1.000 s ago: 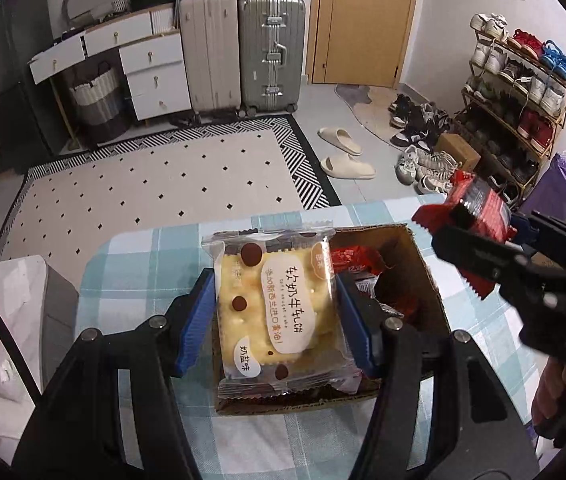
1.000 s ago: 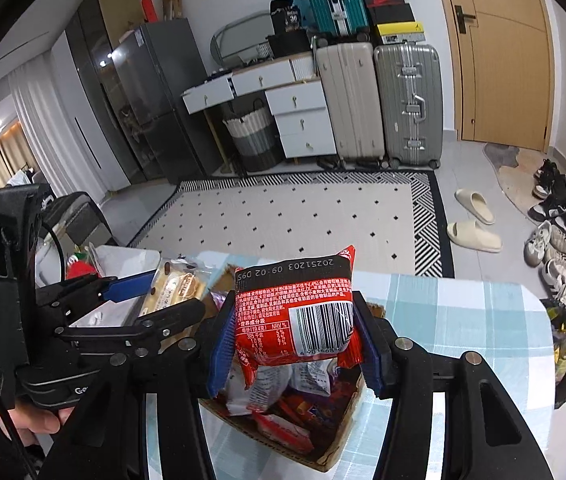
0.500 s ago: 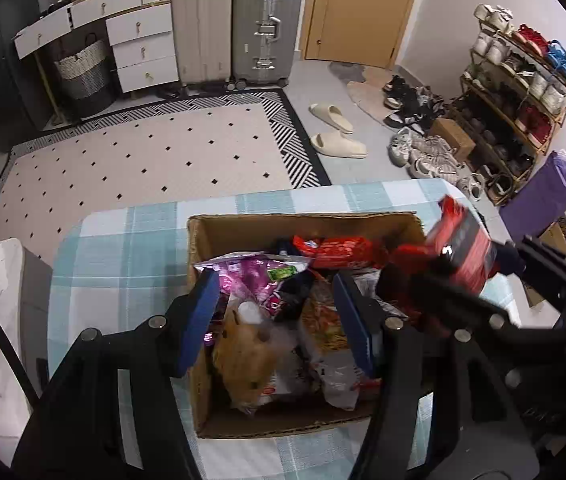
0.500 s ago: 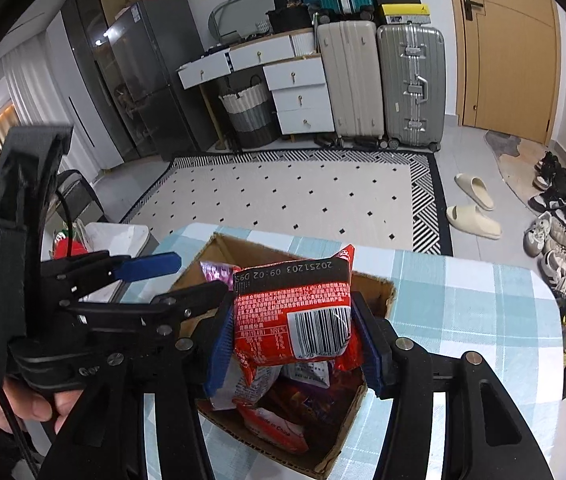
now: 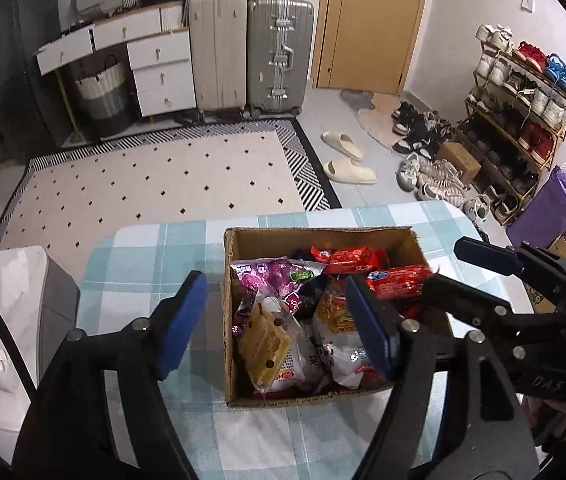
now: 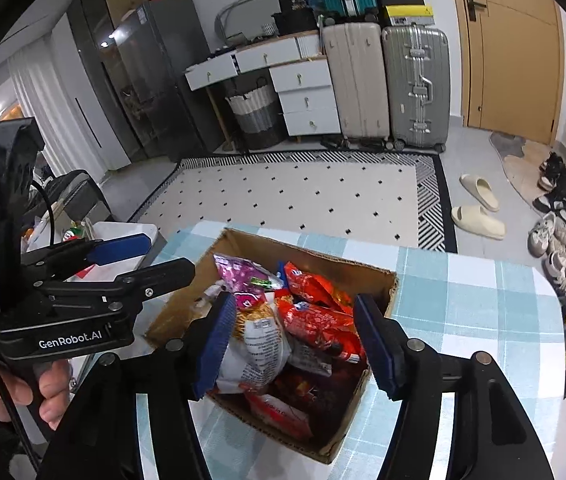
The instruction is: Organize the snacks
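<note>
Both of my grippers hang over the cardboard box on the checked table, box sitting nearer the far edge. My left gripper has its jaws opening with nothing pinched, the biscuit pack lying loose in the box below. Right gripper jaws are opening too, not clamping anything; the red snack pack rests on the pile inside.

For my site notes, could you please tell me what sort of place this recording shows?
Most likely a lived-in home, near its entrance: a wooden shoe rack full of shoes, two hard-shell suitcases by a tan door, and a checked tablecloth under a brown cardboard snack box.
</note>
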